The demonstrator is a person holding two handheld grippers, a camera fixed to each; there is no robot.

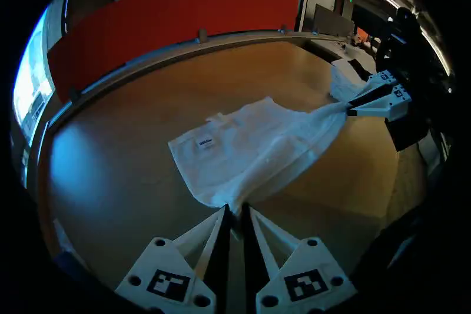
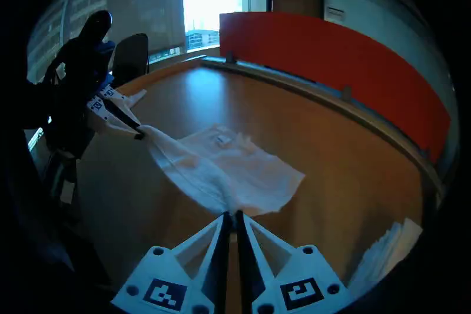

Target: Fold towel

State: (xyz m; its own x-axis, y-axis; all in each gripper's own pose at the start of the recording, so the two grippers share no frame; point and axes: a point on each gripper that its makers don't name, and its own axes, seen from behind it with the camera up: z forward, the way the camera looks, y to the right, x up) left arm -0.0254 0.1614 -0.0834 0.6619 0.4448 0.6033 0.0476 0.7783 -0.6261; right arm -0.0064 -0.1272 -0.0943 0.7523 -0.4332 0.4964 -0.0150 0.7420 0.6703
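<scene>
The towel [image 1: 253, 143] is plain white, and its small label [image 1: 205, 143] is white with a dark mark. The table [image 1: 147, 113] is warm orange-brown wood, tinted blue at its near left. The partition [image 1: 176, 19] along the far edge is bright red. The left gripper [image 1: 235, 211] is white with black inner finger faces and black-and-white square markers. The right gripper [image 1: 349, 108] is white with the same markers. The stack of cloths [image 2: 388, 243], near right in the right gripper view, is white.
</scene>
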